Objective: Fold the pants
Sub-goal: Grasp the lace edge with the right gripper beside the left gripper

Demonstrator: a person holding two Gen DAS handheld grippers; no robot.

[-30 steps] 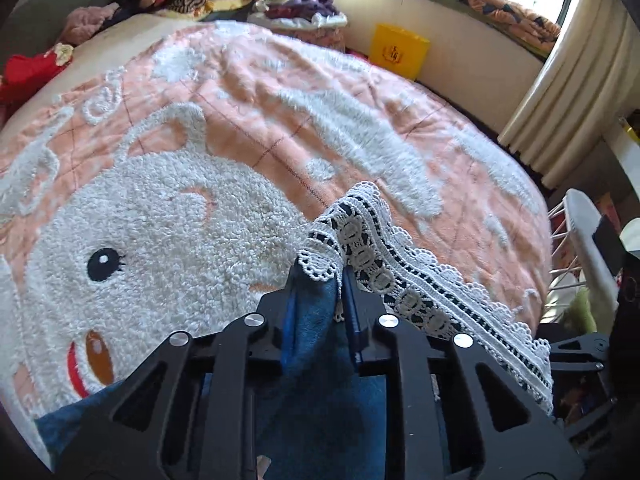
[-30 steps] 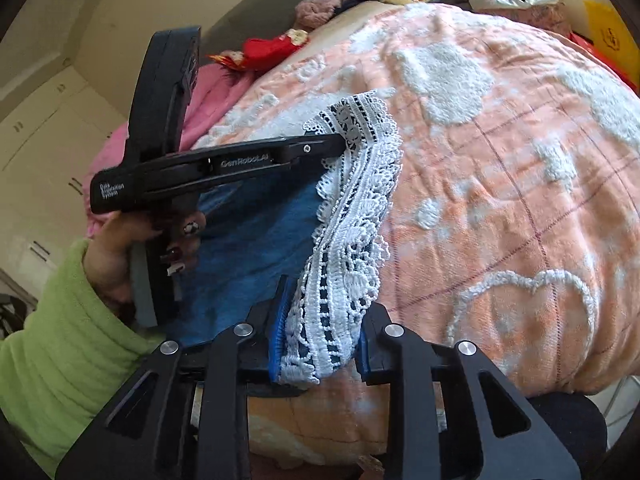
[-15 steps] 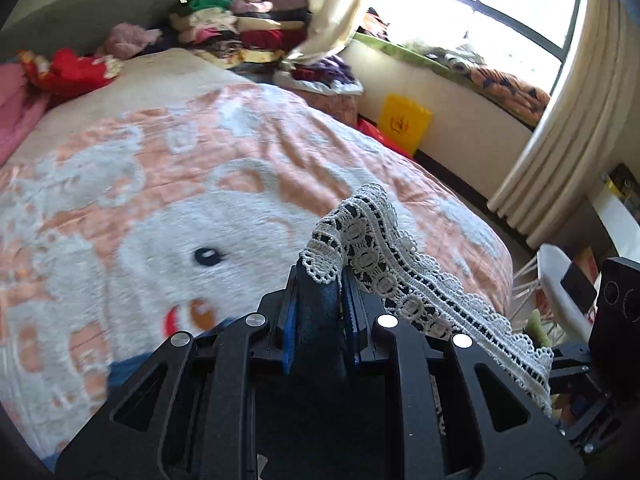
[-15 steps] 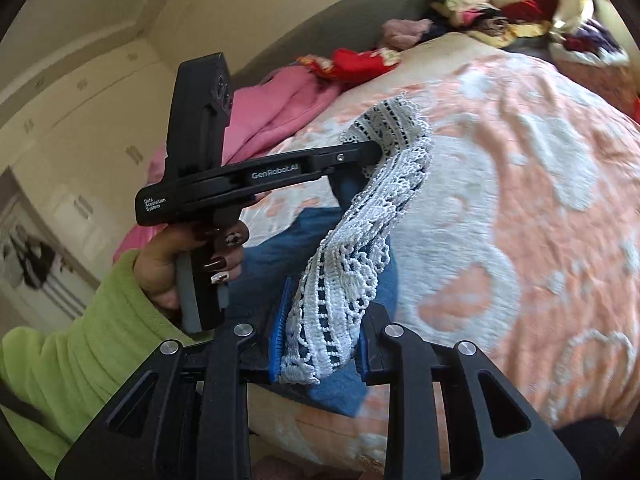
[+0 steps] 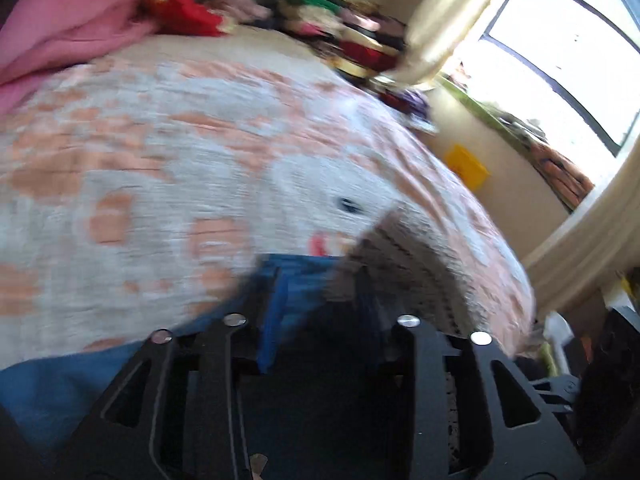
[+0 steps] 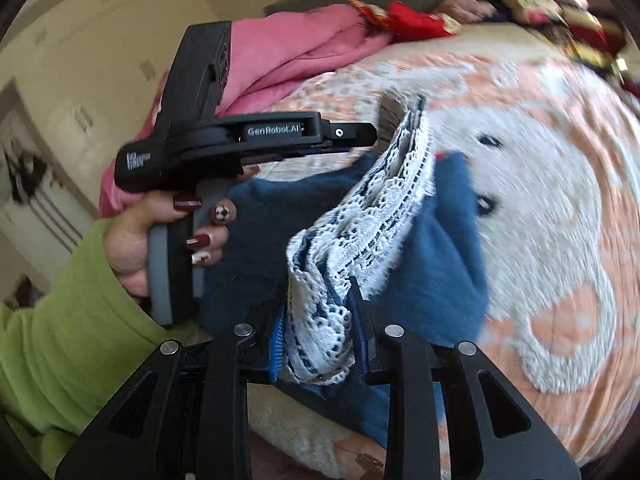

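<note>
Blue pants (image 6: 432, 248) with white lace hem (image 6: 376, 220) hang over the peach bedspread (image 6: 560, 240). Right claw (image 6: 318, 332) is clamped on the lace hem. Left claw (image 6: 372, 136): jaws opening, and the fabric between them (image 5: 320, 300) is too blurred to tell whether the pads still press it. Pink blanket (image 6: 304, 52) lies at the bedspread's far edge.

The pants (image 6: 440, 240) lay on the bed (image 6: 560, 200), clothes (image 6: 560, 4) piled behind, a blanket (image 6: 304, 44) at the left.
</note>
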